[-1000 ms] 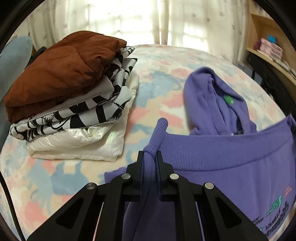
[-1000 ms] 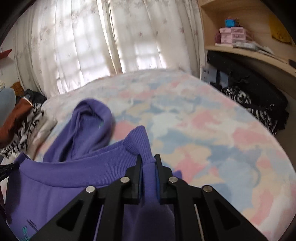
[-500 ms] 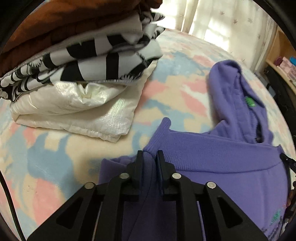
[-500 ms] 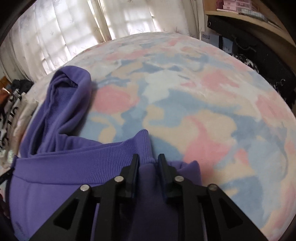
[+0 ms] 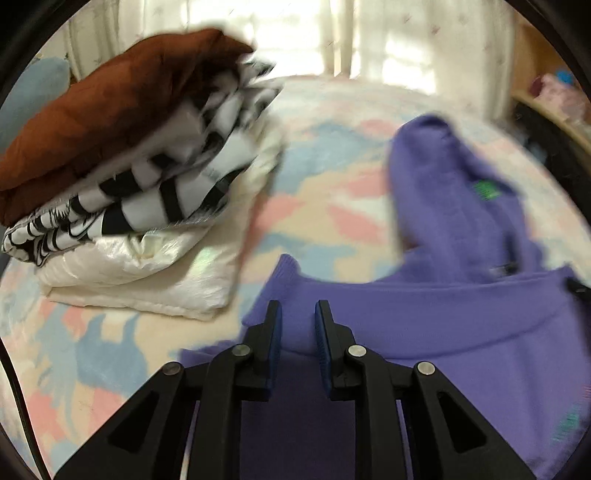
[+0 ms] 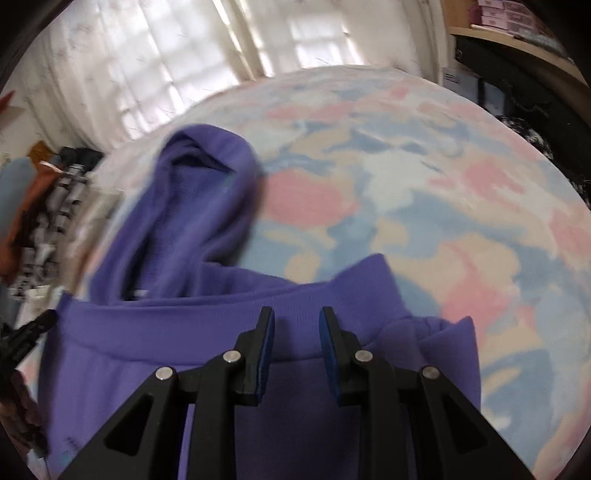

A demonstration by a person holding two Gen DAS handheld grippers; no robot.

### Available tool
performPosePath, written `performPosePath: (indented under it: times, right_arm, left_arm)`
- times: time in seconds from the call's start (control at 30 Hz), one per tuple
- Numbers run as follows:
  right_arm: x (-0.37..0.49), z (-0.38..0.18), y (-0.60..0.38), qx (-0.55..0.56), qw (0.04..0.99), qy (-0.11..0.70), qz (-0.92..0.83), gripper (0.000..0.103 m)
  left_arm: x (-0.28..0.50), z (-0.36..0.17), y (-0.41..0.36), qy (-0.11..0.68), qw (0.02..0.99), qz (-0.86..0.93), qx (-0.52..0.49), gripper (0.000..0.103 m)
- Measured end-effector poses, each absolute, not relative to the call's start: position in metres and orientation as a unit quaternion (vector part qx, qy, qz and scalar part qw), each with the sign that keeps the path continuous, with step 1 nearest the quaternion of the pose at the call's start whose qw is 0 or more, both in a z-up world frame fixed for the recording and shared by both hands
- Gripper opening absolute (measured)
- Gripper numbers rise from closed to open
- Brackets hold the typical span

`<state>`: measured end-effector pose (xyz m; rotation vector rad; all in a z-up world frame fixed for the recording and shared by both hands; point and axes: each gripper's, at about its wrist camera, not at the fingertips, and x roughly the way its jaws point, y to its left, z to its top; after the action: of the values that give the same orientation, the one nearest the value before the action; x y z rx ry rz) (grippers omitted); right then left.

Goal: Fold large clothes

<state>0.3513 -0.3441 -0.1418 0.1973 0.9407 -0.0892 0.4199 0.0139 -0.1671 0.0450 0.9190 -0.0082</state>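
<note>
The left gripper [image 5: 297, 314] stands with its jaws a little apart, having just been opening, and nothing is pinched between the blue pads; the ribbed hem [image 5: 424, 306] of the purple hoodie [image 5: 461, 369] lies flat beneath and ahead of the fingers [image 5: 271, 332], apart from them. The right gripper [image 6: 297, 321] shows the same: jaws narrowly parted after just opening, pads clear of the cloth, the hem [image 6: 221, 314] running across under the fingertips. The hoodie [image 6: 147, 387] lies folded on the bed [image 6: 424, 192], on its near part, with the hem doubled up towards the hood [image 6: 199, 206]; the hood reaches away towards the far edge by the curtains [image 6: 147, 74]. In the right wrist view the hem's right corner [image 6: 376, 277] stands up slightly, and a bit of purple fabric shows just past it. In the left wrist view the hem's left corner [image 5: 286, 266] also curls up, near a pile of folded clothes [image 5: 140, 192] at the bed's left side: a white piece at the bottom, a black-and-white striped one in the middle, a brown one on top. A green tag [image 5: 485, 190] shows inside the hood. Shelves [image 6: 517, 33] stand beyond the right edge of the bed. Both views are somewhat blurred.
</note>
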Motion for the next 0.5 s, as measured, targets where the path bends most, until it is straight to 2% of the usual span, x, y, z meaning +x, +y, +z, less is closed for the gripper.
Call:
performPosePath:
  times: [0.07,0.13,0.23,0.27,0.37,0.5]
  right_arm:
    - [0.352,-0.152,-0.358,0.084,0.886,0.452,-0.062,0.021]
    - [0.344,-0.152,-0.383,0.136,0.884,0.444,-0.052,0.017]
    - [0.332,-0.141,-0.398,0.162,0.883,0.438,-0.048,0.018]
    - [0.328,-0.137,-0.396,0.158,0.884,0.438,-0.048,0.021]
    - [0.307,-0.118,-0.38,0.136,0.89,0.433,-0.033,0.022]
    - [0.273,-0.107,-0.343,0.136,0.89,0.435,0.023,0.024]
  left_arm:
    - [0.428,-0.178,0.032,0.468,0.884,-0.008,-0.023,0.01]
    - [0.428,-0.174,0.043,0.466,0.883,-0.014,-0.058,0.009]
    - [0.416,-0.163,0.042,0.465,0.883,-0.024,-0.05,0.009]
    - [0.409,-0.158,0.04,0.464,0.885,-0.028,-0.039,0.012]
    - [0.377,-0.144,0.032,0.455,0.889,-0.048,-0.016,0.021]
    - [0.326,-0.133,0.025,0.455,0.887,-0.07,-0.017,0.023]
